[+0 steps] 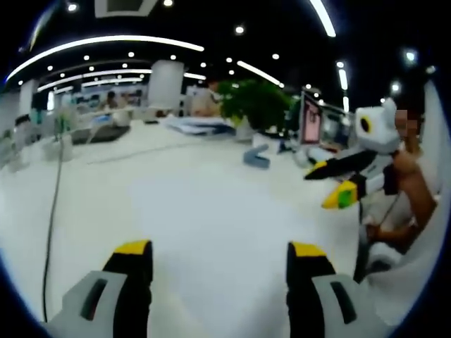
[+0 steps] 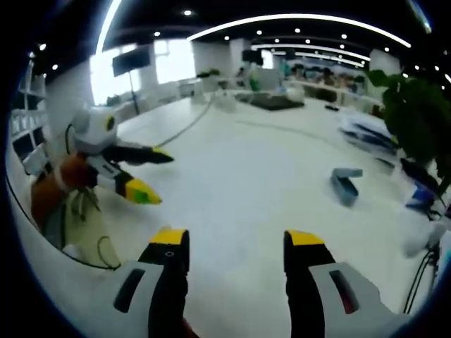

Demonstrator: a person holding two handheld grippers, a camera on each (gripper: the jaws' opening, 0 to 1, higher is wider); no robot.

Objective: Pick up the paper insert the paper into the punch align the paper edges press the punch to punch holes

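Well apart, blue punch (image 2: 345,186) long axis aimed away from right tool (image 2: 236,246)

- Left gripper (image 1: 220,271): black jaws with yellow tips, grey bodies.
- Right gripper (image 2: 237,264): black jaws, yellow tips, grey bodies; a red patch on the one at 5 o'clock.
- Table (image 1: 211,211): white.
- Hole punch (image 2: 344,185): blue-grey.
- Plant (image 1: 255,102): green leaves.
- Cable (image 1: 51,218): dark.
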